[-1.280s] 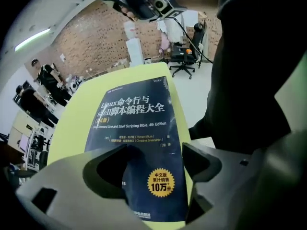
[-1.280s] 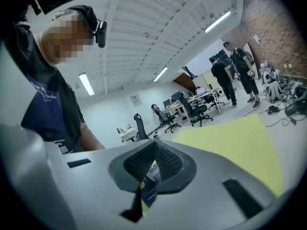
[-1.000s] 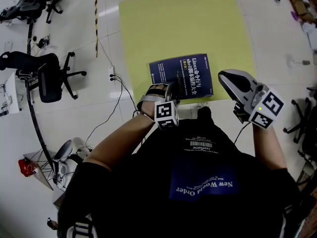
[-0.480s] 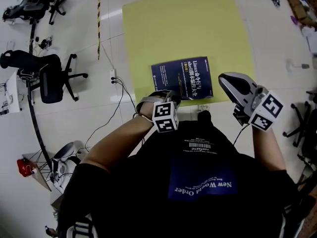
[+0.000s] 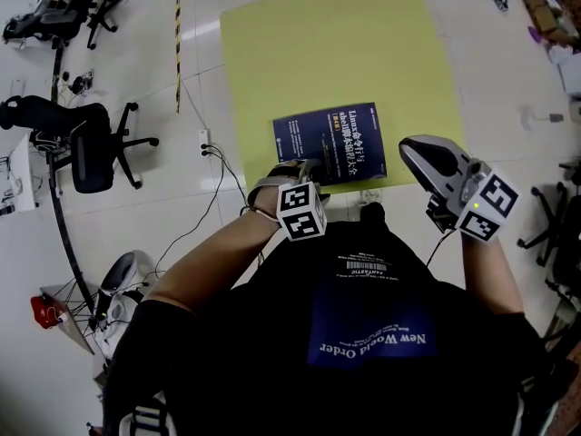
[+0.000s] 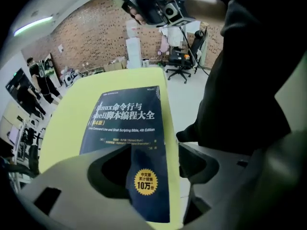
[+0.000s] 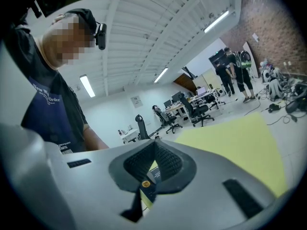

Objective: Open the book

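Observation:
A dark blue book [image 5: 331, 143] lies closed and flat on the yellow mat [image 5: 336, 53], cover up. My left gripper [image 5: 305, 173] points steeply down over the book's near left corner. In the left gripper view the book [image 6: 127, 123] runs between the two jaws; my left gripper [image 6: 148, 176] is opening and its pads stand off the cover. My right gripper [image 5: 425, 157] hangs to the right of the book, above the mat's near right corner. In the right gripper view my right gripper [image 7: 154, 150] is shut with nothing held.
A black office chair [image 5: 91, 143] stands on the white floor at the left. A power strip with a cable [image 5: 207, 139] lies by the mat's left edge. People [image 7: 235, 73] stand at desks far back in the right gripper view.
The left gripper has drawn back slightly from over the book's near edge toward the person. The book stays closed. The right gripper has not moved.

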A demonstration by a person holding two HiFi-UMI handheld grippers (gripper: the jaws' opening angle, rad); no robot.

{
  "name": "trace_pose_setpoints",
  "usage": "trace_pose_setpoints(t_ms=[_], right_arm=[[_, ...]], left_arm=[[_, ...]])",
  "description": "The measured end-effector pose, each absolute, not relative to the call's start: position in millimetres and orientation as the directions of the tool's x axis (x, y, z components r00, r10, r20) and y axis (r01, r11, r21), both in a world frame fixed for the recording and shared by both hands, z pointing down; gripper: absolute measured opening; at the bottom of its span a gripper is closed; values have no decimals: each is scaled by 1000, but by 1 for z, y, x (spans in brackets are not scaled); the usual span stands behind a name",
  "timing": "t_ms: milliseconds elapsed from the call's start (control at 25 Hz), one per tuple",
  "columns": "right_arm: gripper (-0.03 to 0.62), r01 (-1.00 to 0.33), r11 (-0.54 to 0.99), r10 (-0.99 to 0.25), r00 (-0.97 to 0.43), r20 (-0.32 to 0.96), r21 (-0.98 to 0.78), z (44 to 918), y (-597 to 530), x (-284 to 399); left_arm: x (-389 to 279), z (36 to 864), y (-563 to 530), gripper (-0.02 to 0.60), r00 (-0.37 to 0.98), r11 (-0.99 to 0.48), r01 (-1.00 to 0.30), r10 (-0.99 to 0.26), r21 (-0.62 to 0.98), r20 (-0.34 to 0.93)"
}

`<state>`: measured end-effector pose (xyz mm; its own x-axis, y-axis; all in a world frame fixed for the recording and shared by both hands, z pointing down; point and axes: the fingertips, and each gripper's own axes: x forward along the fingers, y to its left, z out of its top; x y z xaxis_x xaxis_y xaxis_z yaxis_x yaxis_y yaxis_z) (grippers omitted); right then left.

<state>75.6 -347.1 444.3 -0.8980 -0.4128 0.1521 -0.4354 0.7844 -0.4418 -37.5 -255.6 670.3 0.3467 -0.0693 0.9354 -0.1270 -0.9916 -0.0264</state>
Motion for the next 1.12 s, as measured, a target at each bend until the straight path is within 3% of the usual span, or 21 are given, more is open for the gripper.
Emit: trace_pose_setpoints(t_ms=[120,280,400,480,720,920,1120], right_arm=[[-14,-436,779,-415,-897,150,-451,445,-345,78],[-14,-432,780,-412,-899,149,-452,444,-343,78],[-14,-437,776,-418,-896,149,-454,447,-345,82],[-14,-440,774,-420,-895,150,-455,448,-345,83],[-14,-434,780,-418,-897,141,-451,443,-344,81],[-14,-427,789,-416,-901,127,-443,437,-343,81],[-14,-418,798,-411,-904,115,-434,432,-342,76]], left_arm=[[-46,686,-265,353,258,-991,-87,-120,-100,959],[-49,696,-271,351,227,-970,-26,-241,-241,944],[-48,698,-272,350,241,-964,-33,-265,-265,934],[-48,695,-270,319,242,-974,-44,-225,-221,944],[-47,674,-257,98,294,-996,-41,-93,-85,951],[-44,644,-266,77,309,-998,-39,-65,-56,949],[-49,602,-292,72,384,-992,-124,-50,-2,922]])
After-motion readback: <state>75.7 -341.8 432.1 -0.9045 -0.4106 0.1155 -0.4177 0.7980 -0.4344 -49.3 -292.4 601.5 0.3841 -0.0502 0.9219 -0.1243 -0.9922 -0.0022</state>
